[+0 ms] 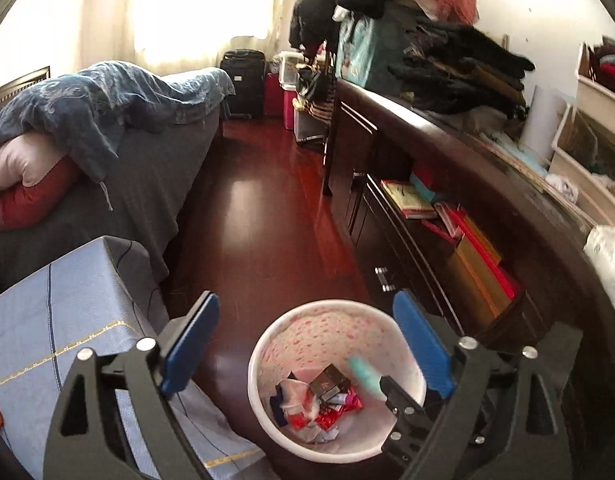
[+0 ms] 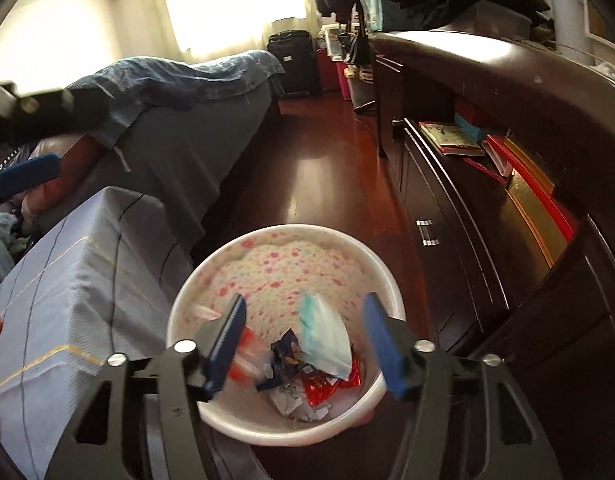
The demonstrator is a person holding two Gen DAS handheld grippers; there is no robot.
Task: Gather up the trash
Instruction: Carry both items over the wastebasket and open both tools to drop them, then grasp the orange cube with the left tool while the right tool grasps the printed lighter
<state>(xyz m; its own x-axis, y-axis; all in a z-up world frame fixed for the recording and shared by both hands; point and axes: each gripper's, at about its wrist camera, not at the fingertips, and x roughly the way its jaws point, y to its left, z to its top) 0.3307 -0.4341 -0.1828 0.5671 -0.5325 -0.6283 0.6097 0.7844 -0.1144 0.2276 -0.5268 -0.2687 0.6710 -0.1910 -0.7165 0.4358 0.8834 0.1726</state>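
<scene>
A white trash bin (image 2: 187,304) with a pink-flowered inside stands on the red wooden floor; it also shows in the left wrist view (image 1: 255,360). Inside lie red wrappers (image 2: 323,388), a dark blue wrapper (image 2: 283,352), white paper scraps (image 2: 291,400) and a small dark box (image 1: 329,382). My right gripper (image 2: 307,344) is open right above the bin. A teal-and-white wrapper (image 2: 327,340) is blurred between its blue fingers, free of both pads. My left gripper (image 1: 307,348) is open and empty, higher up over the bin. Its blue finger (image 2: 25,174) shows at the right wrist view's left edge.
A table with a blue striped cloth (image 1: 47,320) stands left of the bin. A bed with a blue blanket (image 1: 107,96) lies beyond. A dark wooden cabinet (image 1: 427,240) with books and boxes runs along the right. Suitcase (image 1: 243,80) and bins stand at the far wall.
</scene>
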